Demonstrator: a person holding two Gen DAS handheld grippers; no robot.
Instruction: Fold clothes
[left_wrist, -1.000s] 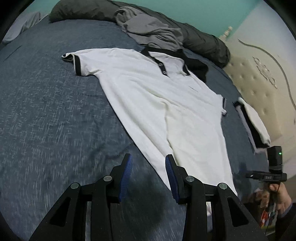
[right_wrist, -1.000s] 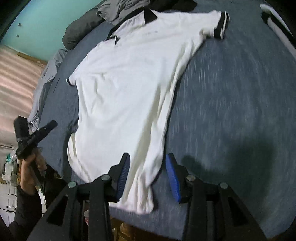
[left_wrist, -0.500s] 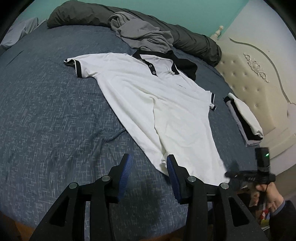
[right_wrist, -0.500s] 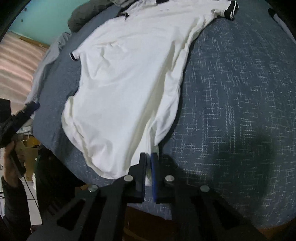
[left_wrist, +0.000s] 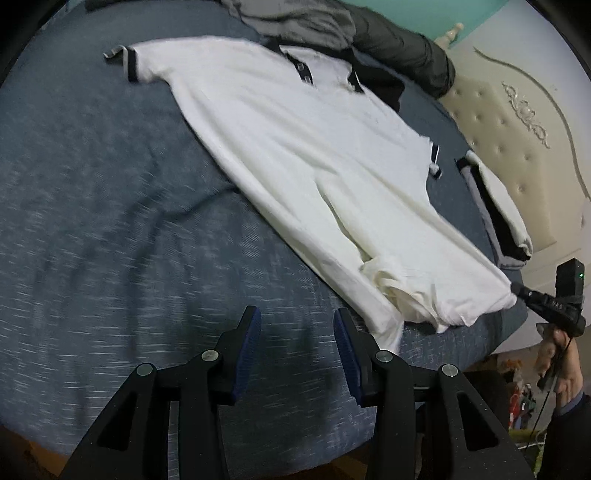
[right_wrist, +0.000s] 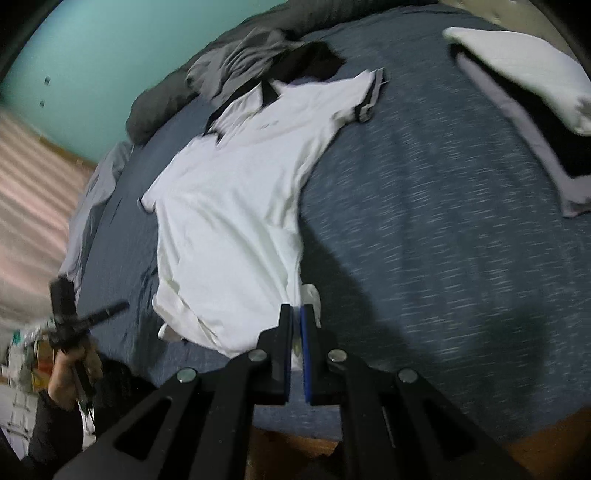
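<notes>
Right gripper (right_wrist: 296, 314) has clamped the polo shirt (right_wrist: 229, 221) hem corner, lifting it for folding; left gripper (left_wrist: 297, 332) jaws spread, empty, beside the hem.

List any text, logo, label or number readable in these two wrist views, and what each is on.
None can be read for certain.
White polo shirt: a small chest mark, too blurred to read.
Right gripper: pale lettering on its side in the left wrist view, too small and smeared to quote.
Folded clothes and blue bedspread: no print visible.
</notes>
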